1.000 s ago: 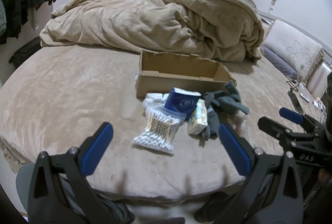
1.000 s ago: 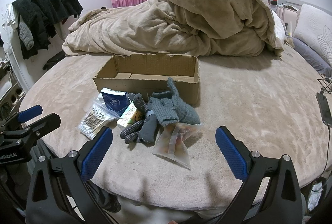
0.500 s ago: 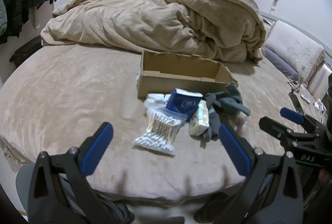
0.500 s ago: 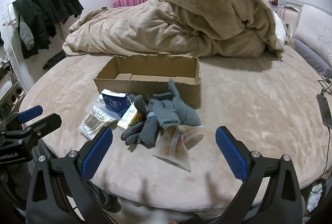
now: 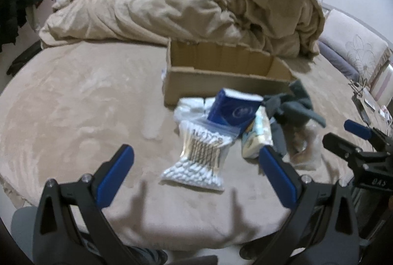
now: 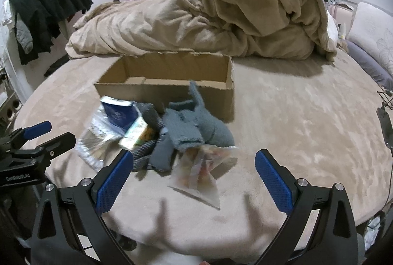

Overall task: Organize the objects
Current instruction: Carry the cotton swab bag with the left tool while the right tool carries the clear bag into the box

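Observation:
An empty cardboard box (image 5: 221,73) (image 6: 172,88) stands open on the bed. In front of it lies a pile: a bag of cotton swabs (image 5: 199,157) (image 6: 93,142), a blue box (image 5: 233,112) (image 6: 118,112), a small packet (image 5: 258,139) (image 6: 135,133), grey gloves (image 5: 292,110) (image 6: 194,125) and a clear plastic bag (image 6: 199,174) (image 5: 304,149). My left gripper (image 5: 196,176) is open and empty, just short of the swabs. My right gripper (image 6: 194,179) is open and empty, over the clear bag.
A heaped beige duvet (image 5: 196,12) (image 6: 221,12) lies behind the box. Pillows (image 5: 353,48) are at the right. Dark clothes (image 6: 49,9) hang at the left. The bed's near edge (image 5: 196,235) is right below the grippers.
Both grippers have moved forward toward the pile, so the objects look larger and closer. Both stay open. Nothing on the bed has moved.

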### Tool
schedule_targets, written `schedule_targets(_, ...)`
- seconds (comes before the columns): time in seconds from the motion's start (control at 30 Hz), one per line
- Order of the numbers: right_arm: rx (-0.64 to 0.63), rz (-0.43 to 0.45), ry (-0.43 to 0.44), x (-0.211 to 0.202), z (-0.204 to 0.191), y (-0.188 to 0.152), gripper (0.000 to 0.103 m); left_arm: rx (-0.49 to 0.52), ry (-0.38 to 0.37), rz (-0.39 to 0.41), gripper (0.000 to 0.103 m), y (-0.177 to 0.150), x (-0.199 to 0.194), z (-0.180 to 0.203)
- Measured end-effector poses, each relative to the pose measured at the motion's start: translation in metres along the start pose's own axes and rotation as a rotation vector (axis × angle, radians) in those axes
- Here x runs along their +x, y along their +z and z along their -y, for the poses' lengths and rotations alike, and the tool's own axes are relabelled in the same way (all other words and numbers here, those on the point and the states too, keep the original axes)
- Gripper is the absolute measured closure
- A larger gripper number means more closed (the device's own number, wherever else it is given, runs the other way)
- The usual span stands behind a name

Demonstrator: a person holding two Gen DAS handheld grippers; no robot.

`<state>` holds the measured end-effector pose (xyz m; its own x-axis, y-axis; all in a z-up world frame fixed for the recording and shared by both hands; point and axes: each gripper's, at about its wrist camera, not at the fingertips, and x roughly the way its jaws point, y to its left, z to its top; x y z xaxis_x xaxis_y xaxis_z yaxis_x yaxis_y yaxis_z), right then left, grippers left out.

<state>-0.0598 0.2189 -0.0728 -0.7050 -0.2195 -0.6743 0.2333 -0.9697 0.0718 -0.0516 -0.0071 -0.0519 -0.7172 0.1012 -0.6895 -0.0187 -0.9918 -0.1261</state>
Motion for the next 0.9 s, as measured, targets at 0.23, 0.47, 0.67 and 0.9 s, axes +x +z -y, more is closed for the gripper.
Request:
schedule_targets(0.23, 0.052, -0.026, -0.018, 0.035, 0.016, -0.010, 0.003, 0.022, 0.000, -0.057, 0.003, -0.005, 0.044, 0.001)
schedule_targets(0.47, 0.040, -0.032, 0.026, 0.055, 0.020, -0.018, 0.010, 0.066, 0.021, -0.108, 0.028, -0.012, 0.076, 0.002)
schedule_targets(0.67, -0.002, -0.029, 0.084, 0.052, 0.009, -0.020, 0.039, 0.083, 0.011, -0.088, 0.052, -0.017, 0.066, 0.003)
schedule_targets(0.9, -0.017, -0.043, 0.099, 0.042, 0.004, -0.027, 0.057, 0.088, -0.002, -0.075, 0.057, -0.024, 0.048, 0.007)
